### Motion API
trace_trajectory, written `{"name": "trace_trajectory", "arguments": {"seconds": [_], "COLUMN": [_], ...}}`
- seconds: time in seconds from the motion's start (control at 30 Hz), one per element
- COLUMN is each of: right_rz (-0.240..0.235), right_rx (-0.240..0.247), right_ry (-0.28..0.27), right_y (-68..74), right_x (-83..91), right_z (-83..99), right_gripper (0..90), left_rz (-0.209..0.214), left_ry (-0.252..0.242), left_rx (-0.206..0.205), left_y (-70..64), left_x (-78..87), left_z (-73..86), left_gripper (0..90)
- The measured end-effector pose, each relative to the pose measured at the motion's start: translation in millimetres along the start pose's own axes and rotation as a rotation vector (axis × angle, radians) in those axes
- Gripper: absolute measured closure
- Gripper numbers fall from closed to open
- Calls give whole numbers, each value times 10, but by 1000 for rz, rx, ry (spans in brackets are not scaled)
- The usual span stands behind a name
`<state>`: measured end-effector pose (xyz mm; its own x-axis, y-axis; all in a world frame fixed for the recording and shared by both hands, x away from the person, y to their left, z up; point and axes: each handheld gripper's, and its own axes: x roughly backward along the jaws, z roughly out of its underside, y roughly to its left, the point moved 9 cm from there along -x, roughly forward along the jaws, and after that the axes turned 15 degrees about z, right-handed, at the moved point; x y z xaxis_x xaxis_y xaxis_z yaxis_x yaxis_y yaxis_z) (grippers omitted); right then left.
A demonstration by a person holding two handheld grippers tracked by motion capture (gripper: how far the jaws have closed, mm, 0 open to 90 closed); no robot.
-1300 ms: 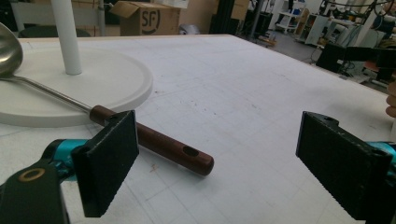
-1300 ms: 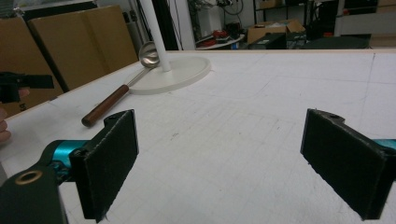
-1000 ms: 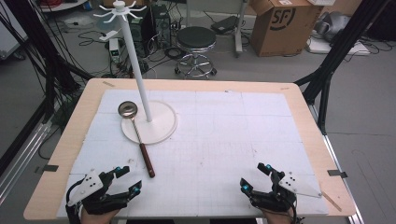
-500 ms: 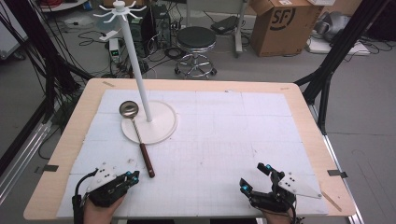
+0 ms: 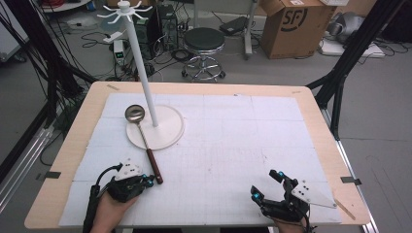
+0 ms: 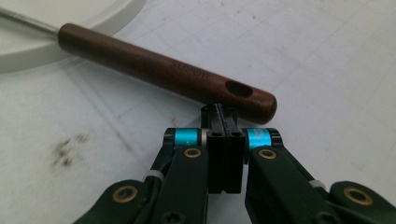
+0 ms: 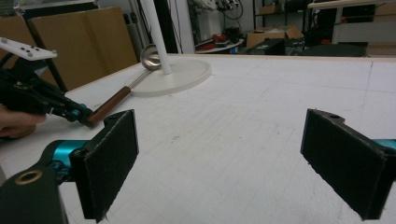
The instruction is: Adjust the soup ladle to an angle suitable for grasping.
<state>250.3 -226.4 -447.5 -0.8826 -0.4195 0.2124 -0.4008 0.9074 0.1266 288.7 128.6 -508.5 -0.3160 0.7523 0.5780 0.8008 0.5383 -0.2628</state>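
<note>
A ladle lies on the white mat, its steel bowl (image 5: 135,113) resting on the round base (image 5: 167,133) of a white hook stand (image 5: 144,73). Its brown wooden handle (image 5: 154,166) points toward the near edge. My left gripper (image 5: 147,181) is shut with nothing between its jaws. In the left gripper view its tips (image 6: 218,112) sit right at the handle's (image 6: 163,72) holed end; contact is unclear. My right gripper (image 5: 267,187) rests near the front right edge, open and holding nothing. Its two pads (image 7: 109,161) stand wide apart in the right gripper view.
The stand's pole rises tall from the table's (image 5: 318,126) back left, with hooks (image 5: 124,8) at its top. A stool (image 5: 205,41), a cardboard box (image 5: 294,26) and cables lie on the floor beyond the far edge.
My left gripper has gone from open to shut and slid right, up to the end of the ladle's handle. The right gripper and the ladle have stayed put.
</note>
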Motion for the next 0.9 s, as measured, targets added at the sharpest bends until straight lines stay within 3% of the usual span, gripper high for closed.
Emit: {"name": "trace_trajectory", "arguments": {"seconds": [0.37,0.67,0.9], "right_rz": [35,97,136], "right_rx": [-5,-23,-24], "right_ry": [-2,-13,-12], "right_y": [-100,-258,-333], "right_x": [140,351,467], "right_z": [17,39,67], "right_gripper": [104,104,104], "left_rz": [36,55,83], "left_ry": [19,23,33], "left_rx": [-23,-43,-64], "left_y": [-6,-6,-55], "left_x": [-436,-616,-846], "left_z": [-325,-463,-617], "left_gripper": [900,900,900]}}
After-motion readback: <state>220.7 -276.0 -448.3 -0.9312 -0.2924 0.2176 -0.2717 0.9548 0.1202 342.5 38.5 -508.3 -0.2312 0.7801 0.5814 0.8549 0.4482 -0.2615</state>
